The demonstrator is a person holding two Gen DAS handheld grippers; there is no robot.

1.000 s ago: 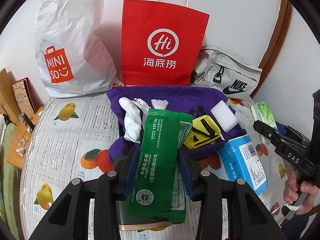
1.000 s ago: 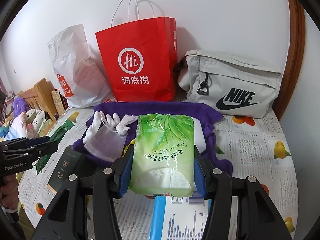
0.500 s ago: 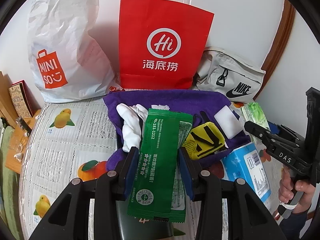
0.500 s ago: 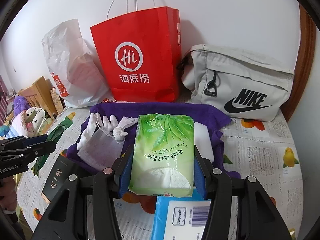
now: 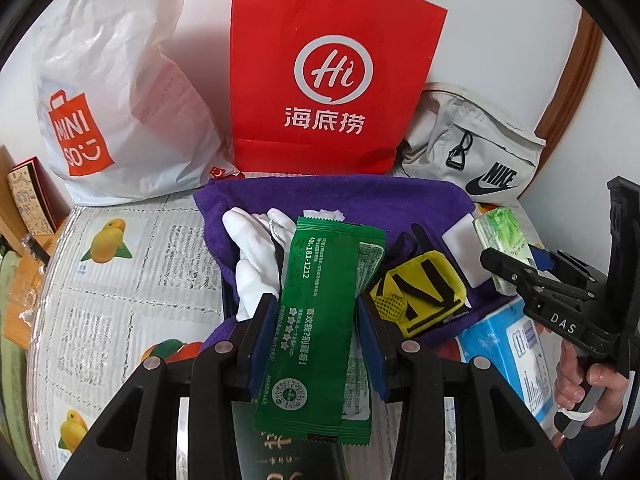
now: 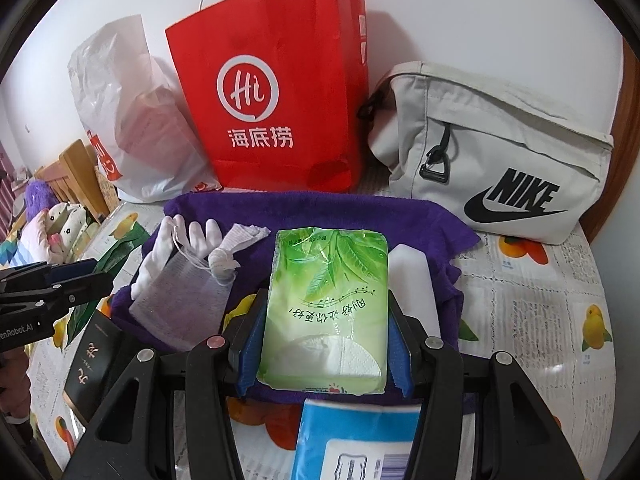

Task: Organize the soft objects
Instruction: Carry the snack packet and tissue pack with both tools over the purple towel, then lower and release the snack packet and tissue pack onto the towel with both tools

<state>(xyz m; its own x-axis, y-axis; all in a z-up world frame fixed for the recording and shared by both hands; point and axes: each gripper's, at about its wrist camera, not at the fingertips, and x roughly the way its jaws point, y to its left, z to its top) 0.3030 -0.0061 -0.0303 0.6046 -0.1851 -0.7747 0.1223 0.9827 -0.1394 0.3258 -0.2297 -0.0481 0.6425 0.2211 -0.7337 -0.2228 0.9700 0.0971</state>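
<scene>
Fruit-printed tablecloth (image 5: 120,280) covered the surface. Left gripper (image 5: 316,332) clamped a green sachet (image 5: 320,320); right gripper (image 6: 324,344) clamped a green tissue pack (image 6: 328,300). Both hung over the purple towel (image 6: 320,212); behind stood a red bag (image 6: 280,100).

green sachet (image 5: 320,320), tissue pack (image 6: 326,312) (both clamped)

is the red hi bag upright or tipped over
Upright. The red paper bag stands on its base against the wall, its handles up, behind the purple towel.
</scene>
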